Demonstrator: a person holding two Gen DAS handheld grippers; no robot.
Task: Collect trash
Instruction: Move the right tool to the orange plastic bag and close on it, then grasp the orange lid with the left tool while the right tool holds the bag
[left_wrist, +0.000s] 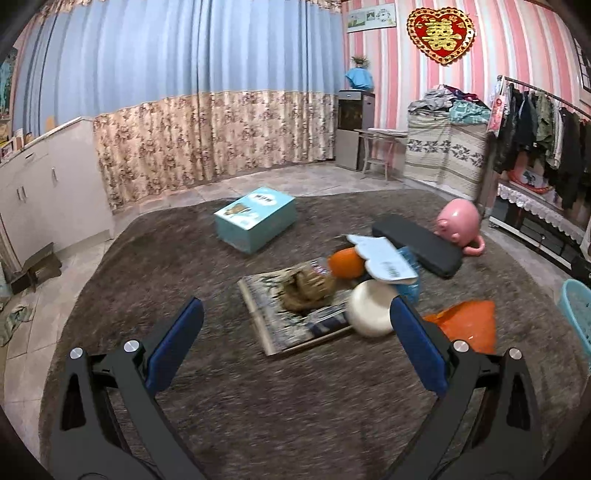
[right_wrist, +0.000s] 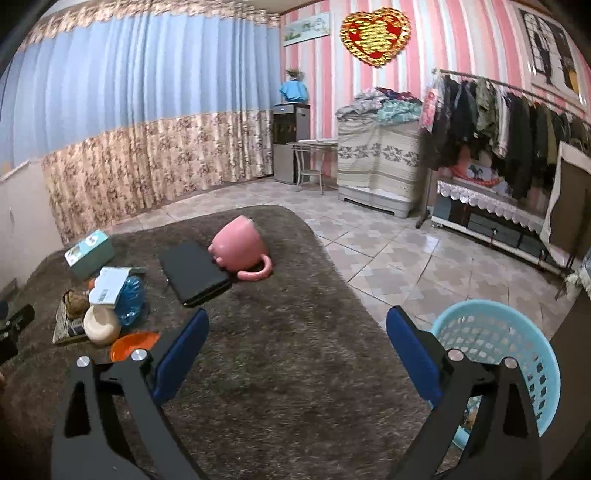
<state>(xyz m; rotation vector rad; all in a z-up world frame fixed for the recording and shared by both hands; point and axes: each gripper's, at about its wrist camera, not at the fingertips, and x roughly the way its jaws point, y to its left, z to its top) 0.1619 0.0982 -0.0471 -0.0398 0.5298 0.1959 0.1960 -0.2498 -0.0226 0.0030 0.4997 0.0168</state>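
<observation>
A pile of trash lies on the brown rug (left_wrist: 258, 387): a brown crumpled wad (left_wrist: 308, 290) on a magazine (left_wrist: 295, 321), an orange (left_wrist: 345, 263), a white paper tag (left_wrist: 384, 258), a crushed blue plastic bottle (left_wrist: 410, 284), a cream round container (left_wrist: 371, 308) and an orange wrapper (left_wrist: 467, 325). My left gripper (left_wrist: 295, 317) is open and empty, just short of the pile. My right gripper (right_wrist: 297, 328) is open and empty over bare rug, with a light blue basket (right_wrist: 495, 343) at its right. The pile also shows in the right wrist view (right_wrist: 107, 310).
A teal box (left_wrist: 255, 219), a black case (left_wrist: 417, 245) and a tipped pink pig mug (left_wrist: 460, 225) lie on the rug. A clothes rack (right_wrist: 517, 118), a covered cabinet (right_wrist: 376, 162), white cupboards (left_wrist: 44, 184) and curtains line the walls. Tiled floor (right_wrist: 388, 258) lies beyond the rug.
</observation>
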